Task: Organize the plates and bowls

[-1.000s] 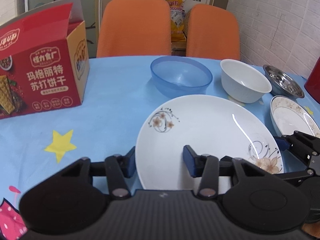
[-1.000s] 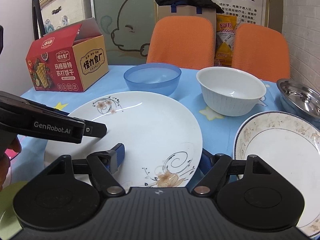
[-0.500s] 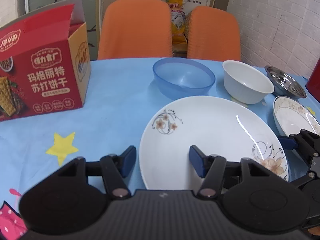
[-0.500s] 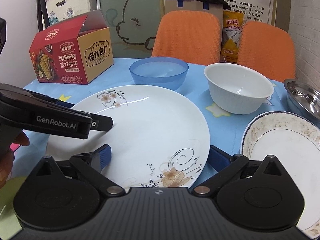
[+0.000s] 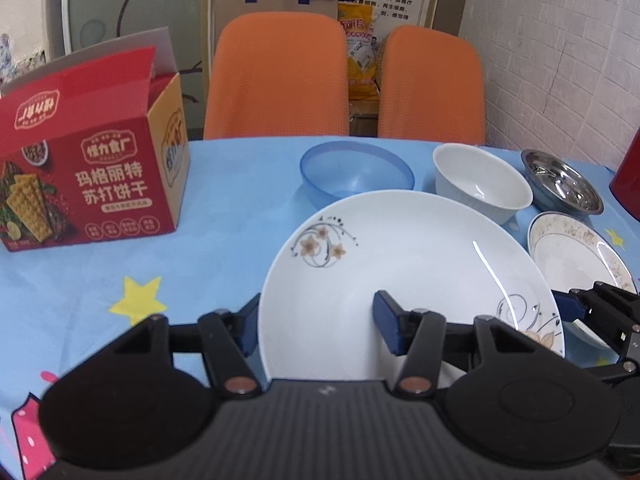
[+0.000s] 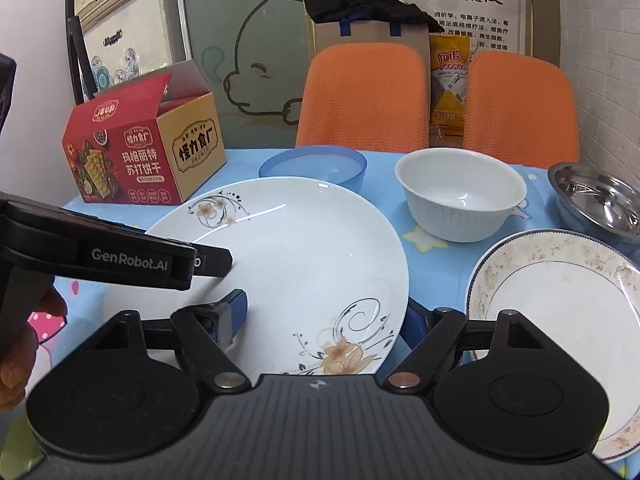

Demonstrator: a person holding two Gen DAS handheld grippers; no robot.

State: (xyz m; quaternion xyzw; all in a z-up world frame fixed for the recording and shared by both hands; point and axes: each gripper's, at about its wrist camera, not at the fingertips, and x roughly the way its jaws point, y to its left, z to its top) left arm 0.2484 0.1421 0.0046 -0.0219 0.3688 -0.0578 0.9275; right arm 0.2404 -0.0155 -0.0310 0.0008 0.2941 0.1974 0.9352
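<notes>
A large white plate with flower prints lies on the blue tablecloth. My left gripper straddles its near left rim. One finger is outside the rim and the other over the plate. The jaws are closing and the pads do not press on it. My right gripper straddles the plate at its near right rim. Its left finger rests over the plate and its right finger is partly hidden under the rim, jaws wide. Behind stand a blue bowl, a white bowl, a steel bowl and a smaller patterned plate.
A red biscuit box stands open at the back left of the table. Two orange chairs sit behind the far edge. A red object shows at the right edge. A person's fingers hold the left gripper's handle.
Both grippers' jaws spread wider around the plate's rims, then came in a little. The plate's far edge now overlaps the foot of the blue bowl in view.
</notes>
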